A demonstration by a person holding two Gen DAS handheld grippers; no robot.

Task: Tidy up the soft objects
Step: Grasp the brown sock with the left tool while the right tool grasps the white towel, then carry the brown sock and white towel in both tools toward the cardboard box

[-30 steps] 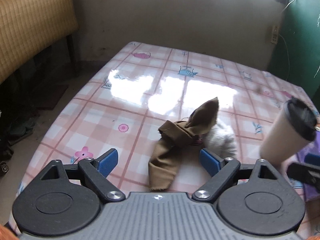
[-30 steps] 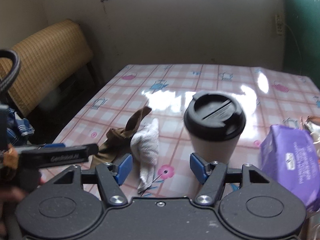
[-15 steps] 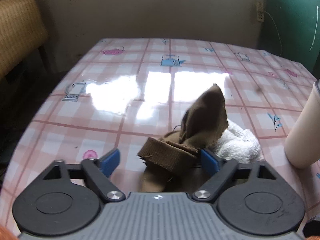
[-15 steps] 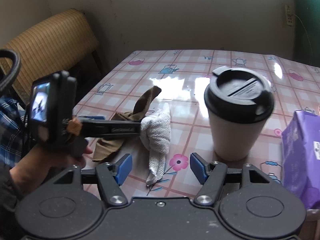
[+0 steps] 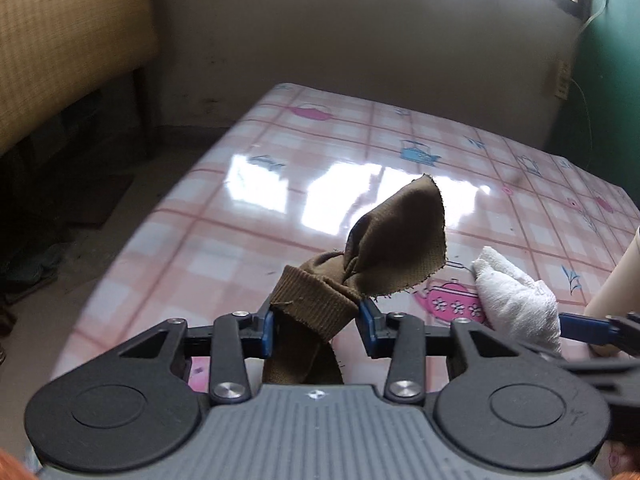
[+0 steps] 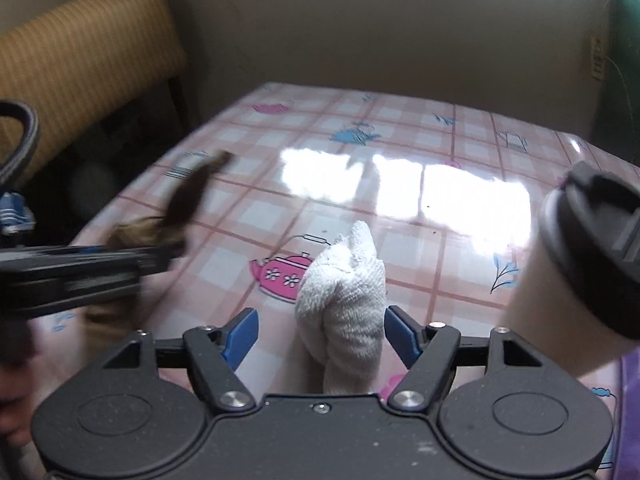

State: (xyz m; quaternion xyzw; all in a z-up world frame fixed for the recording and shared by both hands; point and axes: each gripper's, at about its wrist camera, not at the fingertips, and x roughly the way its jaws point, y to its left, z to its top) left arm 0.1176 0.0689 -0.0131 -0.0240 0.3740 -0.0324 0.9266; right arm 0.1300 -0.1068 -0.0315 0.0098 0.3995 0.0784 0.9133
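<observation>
Two soft items: a knotted brown ribbed-cuff sock between the closing left gripper fingers, a rolled white terry towel between the spreading right gripper fingers.

- The left gripper is motion-blurred in the right wrist view, and the brown cloth with it.
- The paper cup is cut by the right edge; only a sliver shows in the left view.
- The white cloth has its near end hidden behind the right gripper's body.
- At bottom right, a purple object, perhaps a packet, is mostly cropped.
</observation>
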